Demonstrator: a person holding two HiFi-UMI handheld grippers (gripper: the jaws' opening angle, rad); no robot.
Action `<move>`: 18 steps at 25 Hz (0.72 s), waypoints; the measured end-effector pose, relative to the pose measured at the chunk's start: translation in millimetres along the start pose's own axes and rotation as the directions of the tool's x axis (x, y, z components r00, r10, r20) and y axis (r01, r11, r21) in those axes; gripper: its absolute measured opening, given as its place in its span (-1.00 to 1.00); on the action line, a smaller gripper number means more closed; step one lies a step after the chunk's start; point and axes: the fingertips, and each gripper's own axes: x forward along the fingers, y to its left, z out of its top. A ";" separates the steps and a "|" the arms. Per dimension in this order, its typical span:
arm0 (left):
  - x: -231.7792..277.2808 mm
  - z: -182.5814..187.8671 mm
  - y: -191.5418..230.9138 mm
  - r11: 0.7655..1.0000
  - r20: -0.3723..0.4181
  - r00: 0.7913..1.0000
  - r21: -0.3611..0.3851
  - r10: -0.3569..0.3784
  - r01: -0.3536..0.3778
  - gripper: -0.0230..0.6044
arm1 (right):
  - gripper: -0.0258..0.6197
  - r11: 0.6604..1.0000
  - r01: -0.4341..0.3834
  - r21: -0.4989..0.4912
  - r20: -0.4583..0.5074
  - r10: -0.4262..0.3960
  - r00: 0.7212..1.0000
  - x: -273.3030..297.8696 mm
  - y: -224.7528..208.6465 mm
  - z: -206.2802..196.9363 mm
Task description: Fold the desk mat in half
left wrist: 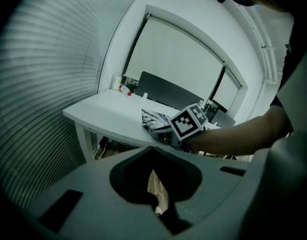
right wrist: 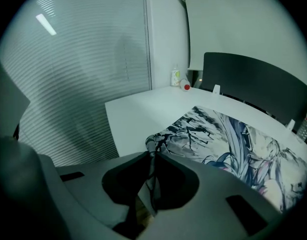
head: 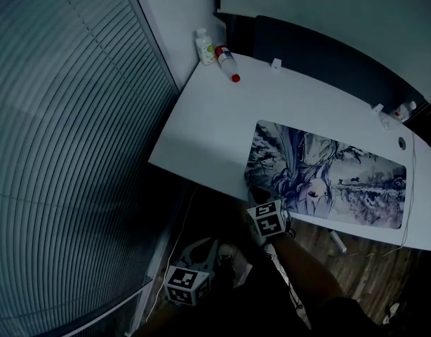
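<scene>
White desk (head: 215,118): desk mat (right wrist: 218,139) corner pinched in right hand-held gripper (right wrist: 151,156).

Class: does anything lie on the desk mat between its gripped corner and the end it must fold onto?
Nothing visible does. The right gripper pinches a corner of the desk mat; the mat's top is bare, and the bottles stand clear of it.

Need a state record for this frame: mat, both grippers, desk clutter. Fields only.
desk mat: printed side up, along the desk's near edge, unfolded
right gripper: jaws shut on the mat's near left corner, corner bunched
left gripper: off the desk, lower than its top; jaws together, nothing between
desk: white
white bottle: upright, far left corner
red-capped bottle: lying beside it
</scene>
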 end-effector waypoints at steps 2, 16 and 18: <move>-2.0 4.0 -0.8 1.000 0.002 1.000 0.012 -0.004 0.004 -0.91 | -0.77 1.000 0.008 0.012 0.012 -0.008 1.000 -4.6 -1.6 3.4; -1.7 50.5 -22.2 0.985 0.038 0.992 0.126 -0.122 0.117 -0.91 | -0.78 0.982 0.140 0.125 0.143 -0.158 0.977 -65.6 -38.0 46.1; 1.3 56.6 -27.9 0.979 0.039 0.988 0.149 -0.148 0.140 -0.91 | -0.78 0.976 0.159 0.149 0.157 -0.182 0.971 -74.9 -45.0 49.0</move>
